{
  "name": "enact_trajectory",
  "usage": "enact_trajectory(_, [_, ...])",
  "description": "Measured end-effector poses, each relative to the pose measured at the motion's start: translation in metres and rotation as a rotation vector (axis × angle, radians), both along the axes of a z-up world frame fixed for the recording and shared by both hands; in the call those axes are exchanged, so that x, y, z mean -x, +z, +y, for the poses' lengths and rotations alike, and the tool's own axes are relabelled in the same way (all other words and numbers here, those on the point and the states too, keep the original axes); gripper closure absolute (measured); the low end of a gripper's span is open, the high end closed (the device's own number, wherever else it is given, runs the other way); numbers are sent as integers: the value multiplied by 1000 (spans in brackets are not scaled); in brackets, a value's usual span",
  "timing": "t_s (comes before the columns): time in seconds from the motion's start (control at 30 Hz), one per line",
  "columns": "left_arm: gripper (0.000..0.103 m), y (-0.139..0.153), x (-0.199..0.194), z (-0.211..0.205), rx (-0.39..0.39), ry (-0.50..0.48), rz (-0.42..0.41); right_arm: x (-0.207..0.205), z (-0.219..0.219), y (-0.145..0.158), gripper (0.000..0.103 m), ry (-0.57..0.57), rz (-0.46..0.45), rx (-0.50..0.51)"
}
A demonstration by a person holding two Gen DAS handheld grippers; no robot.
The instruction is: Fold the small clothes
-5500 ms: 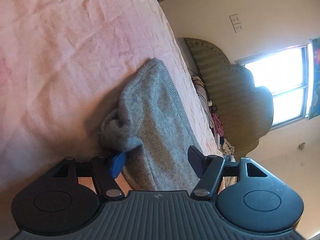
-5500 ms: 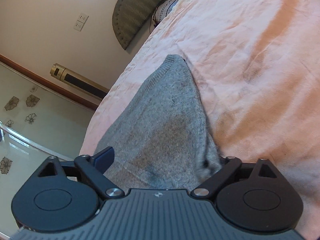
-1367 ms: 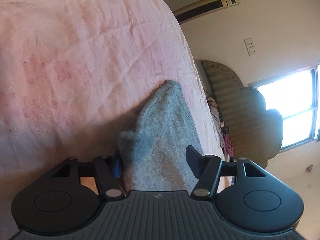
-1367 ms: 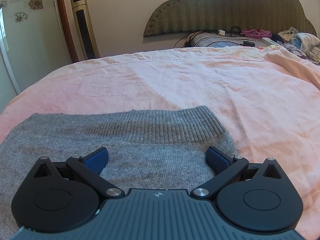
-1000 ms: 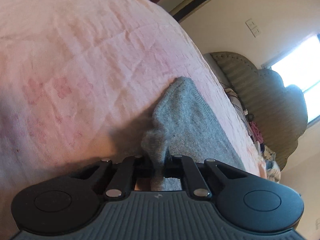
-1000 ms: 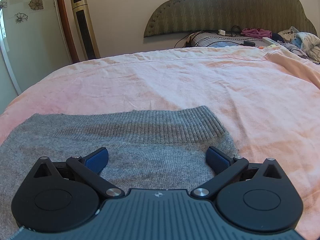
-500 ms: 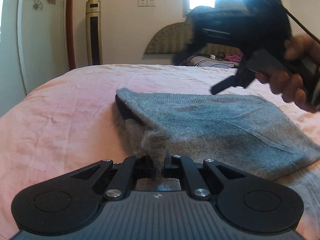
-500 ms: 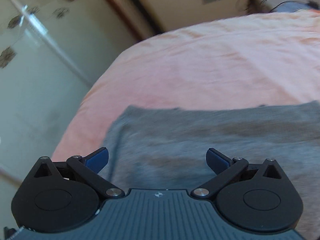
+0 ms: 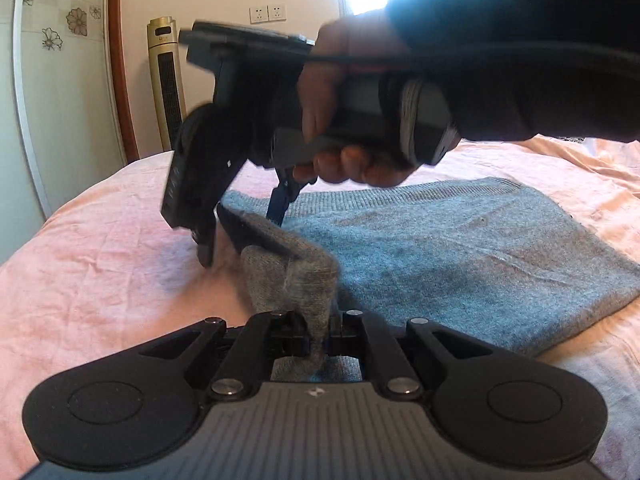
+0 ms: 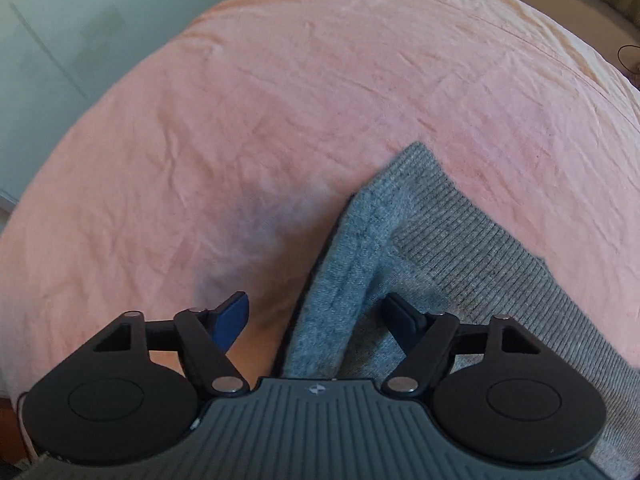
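A grey knit garment (image 9: 460, 248) lies folded on the pink bedsheet (image 9: 100, 264). My left gripper (image 9: 318, 338) is shut on a raised corner of the garment at its near left edge. My right gripper (image 9: 244, 236) is open and points down over the garment's far left corner, one finger on each side of the lifted edge. In the right wrist view the gripper (image 10: 320, 312) straddles the garment's folded edge (image 10: 348, 272), its blue-padded fingers (image 10: 232, 312) apart.
The pink sheet (image 10: 240, 120) covers the whole bed. A tall gold fan heater (image 9: 166, 88) stands by the wall behind the bed, next to a wooden door frame (image 9: 120, 60). The bed's left edge drops off beside a pale wall (image 10: 80, 20).
My left gripper has closed on the garment's corner and lifted it. My right gripper has swung left and down from the ribbed hem to the garment's far left corner, staying open.
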State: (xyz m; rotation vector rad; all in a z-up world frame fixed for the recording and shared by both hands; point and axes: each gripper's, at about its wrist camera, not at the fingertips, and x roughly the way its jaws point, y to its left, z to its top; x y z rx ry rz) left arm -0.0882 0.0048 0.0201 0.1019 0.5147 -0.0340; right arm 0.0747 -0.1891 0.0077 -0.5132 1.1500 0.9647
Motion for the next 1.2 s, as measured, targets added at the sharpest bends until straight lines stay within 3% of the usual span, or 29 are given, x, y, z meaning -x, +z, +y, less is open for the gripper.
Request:
enact_trajectory(0.1, [98,0,0,0,-6,-4,-1,2,-3,-1,37,28,-43,-23])
enact_trajectory(0.17, [98,1,0,-2,-11,-10,-8,-3,-10,2,75,12,-67,-27])
enact_trajectory(0.27, [98,8,1,-10,-28,-37,-42,-25,-35,10,86,-18,18,-112])
enact_trajectory(0.4, [98,25,0,-36,-54,-120,-108,-39,-91,30,89,-65,46,-233])
enact_trajectory(0.57, [98,37,0,-91,-64,-296,-167,-54,-199,53,89,-177,46,-356])
enact_trajectory(0.67, [98,34,0,-130,-67,-427,-161,-65,-272,47,89,-281,58,-389])
enact_trajectory(0.73, [97,21,-4,-152,-89,-483,-138,-74,-317,24,86,-376,143,-415])
enact_trajectory(0.8, [97,8,-10,-170,-115,-510,-91,-84,-351,-7,78,-496,249,-439])
enact_trajectory(0.9, [97,-4,-14,-181,-139,-510,-43,-88,-386,-35,67,-590,402,-630])
enact_trajectory(0.97, [97,-7,-13,-185,-161,-506,-32,-90,-390,-41,40,-590,438,-719])
enact_trajectory(1.03, [97,-6,-13,-188,-178,-502,-31,-95,-383,-42,32,-582,433,-736])
enact_trajectory(1.13, [97,-8,-12,-195,-196,-495,-34,-105,-364,-43,34,-575,387,-677])
enact_trajectory(1.2, [97,-9,-11,-200,-210,-492,-36,-104,-346,-40,61,-525,316,-580])
